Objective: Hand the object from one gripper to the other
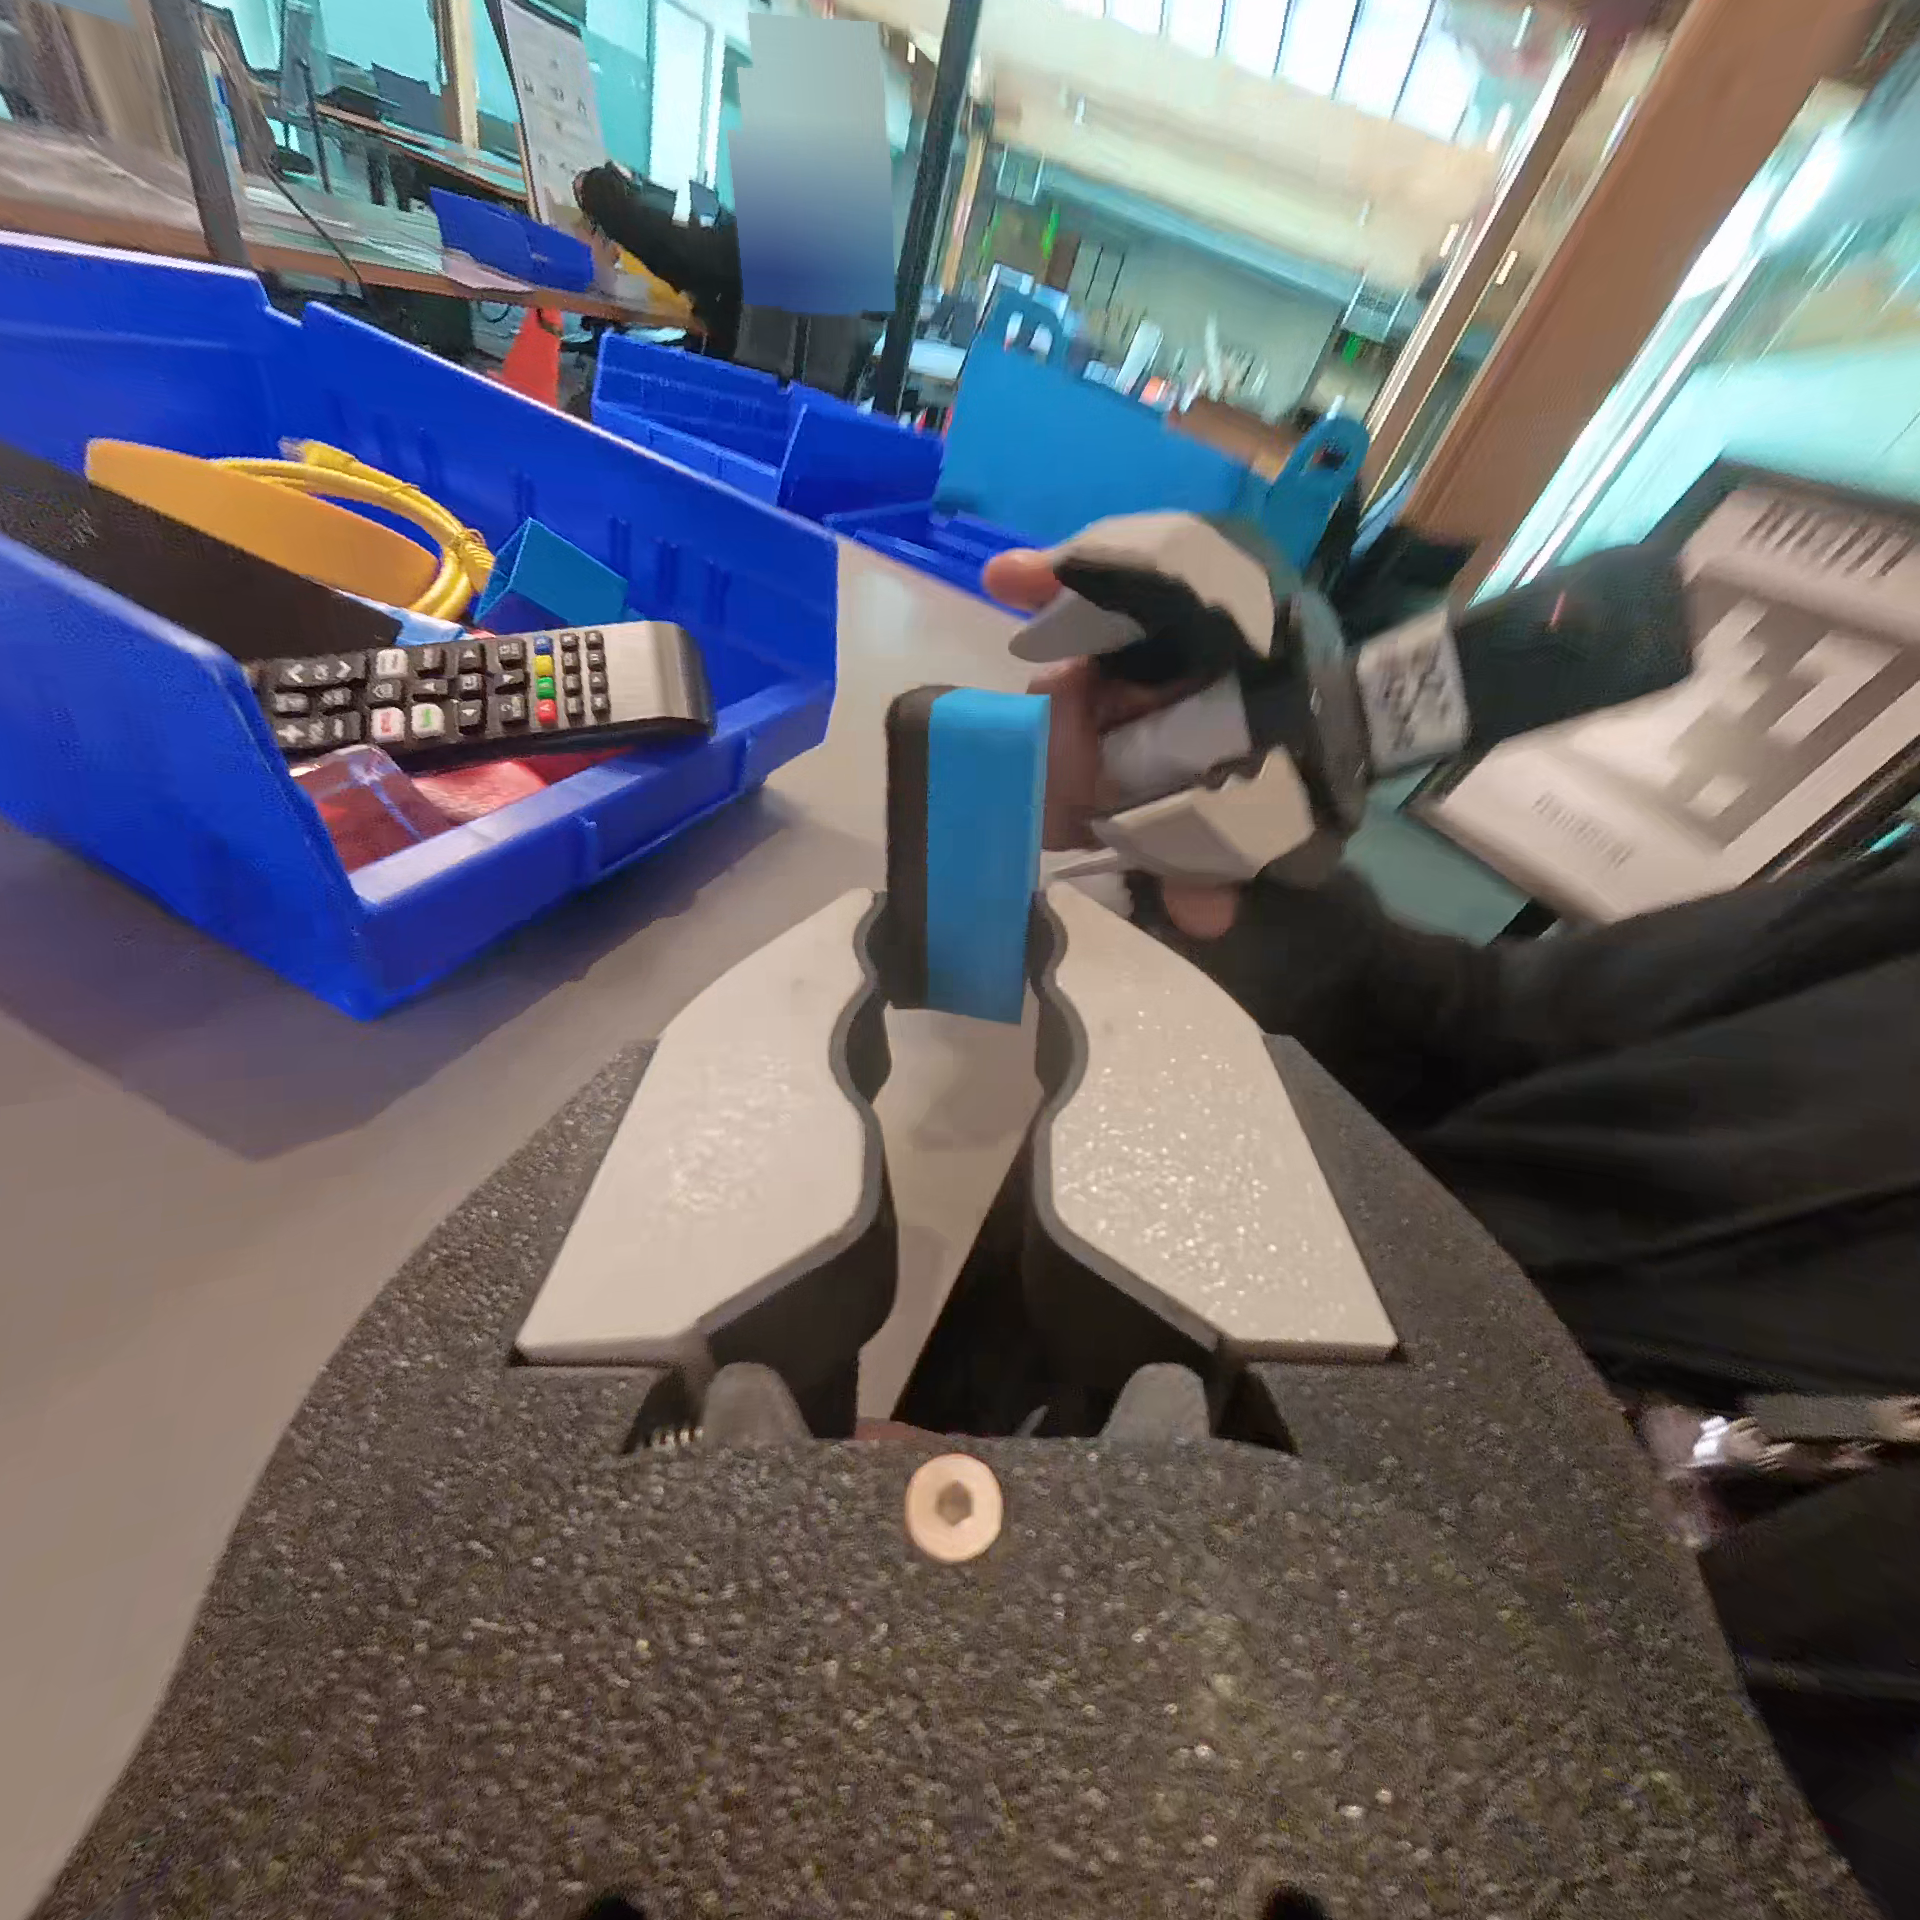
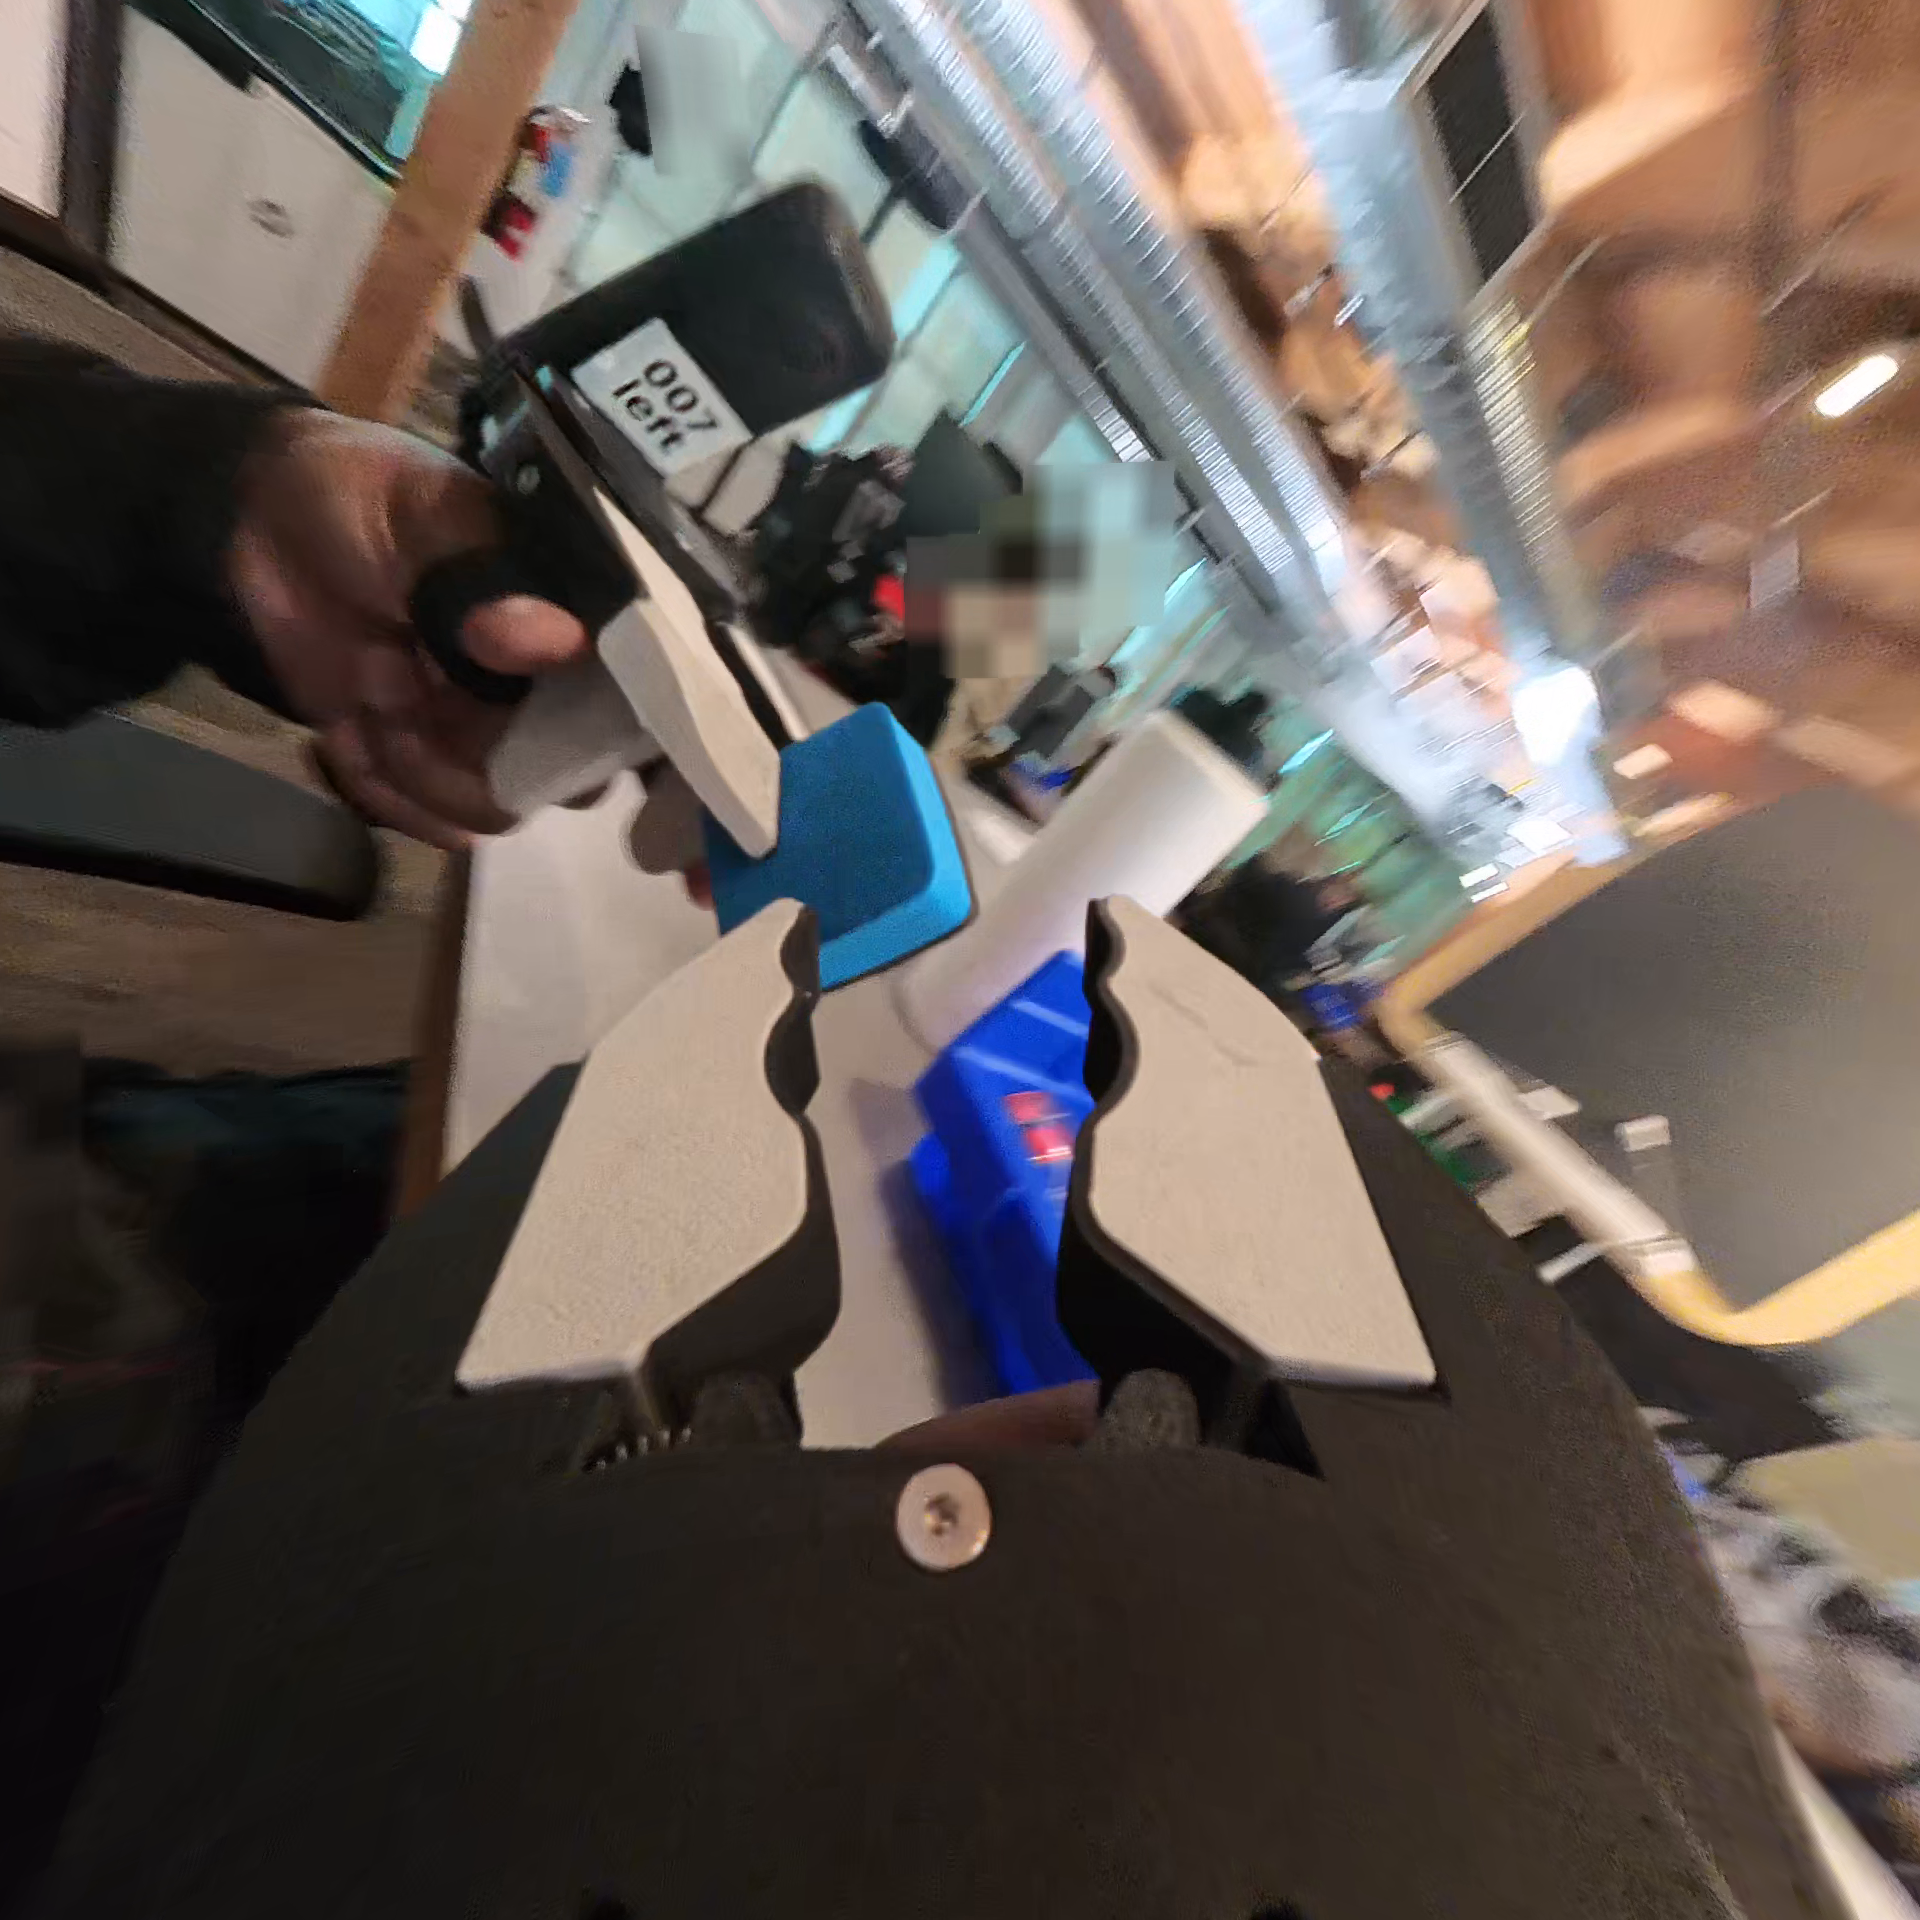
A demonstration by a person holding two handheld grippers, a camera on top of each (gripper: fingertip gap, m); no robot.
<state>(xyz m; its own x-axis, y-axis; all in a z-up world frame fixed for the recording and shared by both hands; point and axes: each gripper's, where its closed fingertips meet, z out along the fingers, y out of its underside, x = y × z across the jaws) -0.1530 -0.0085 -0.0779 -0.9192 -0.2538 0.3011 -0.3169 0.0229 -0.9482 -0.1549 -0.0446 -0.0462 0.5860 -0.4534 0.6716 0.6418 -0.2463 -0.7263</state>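
Block [image 1: 982,852]: blue foam, black-backed. Your left gripper [image 1: 956,935] pinches its lower end, upright above the surface [image 1: 156,1195], leaving the top free. Your right gripper [image 2: 945,935]: fingers spread, empty, just beside the block, ready to receive.

Tongs: 2, the left tongs [image 1: 956,935] and the right tongs [image 2: 951,925]; blue-and-black block [image 1: 977,852]: 1; front blue bin [image 1: 582,831]: 1, plus further blue bins behind, blurred, uncounted; remote control [image 1: 478,686]: 1; yellow cable coil [image 1: 353,499]: 1; tabletop [image 1: 208,1195]: 1.
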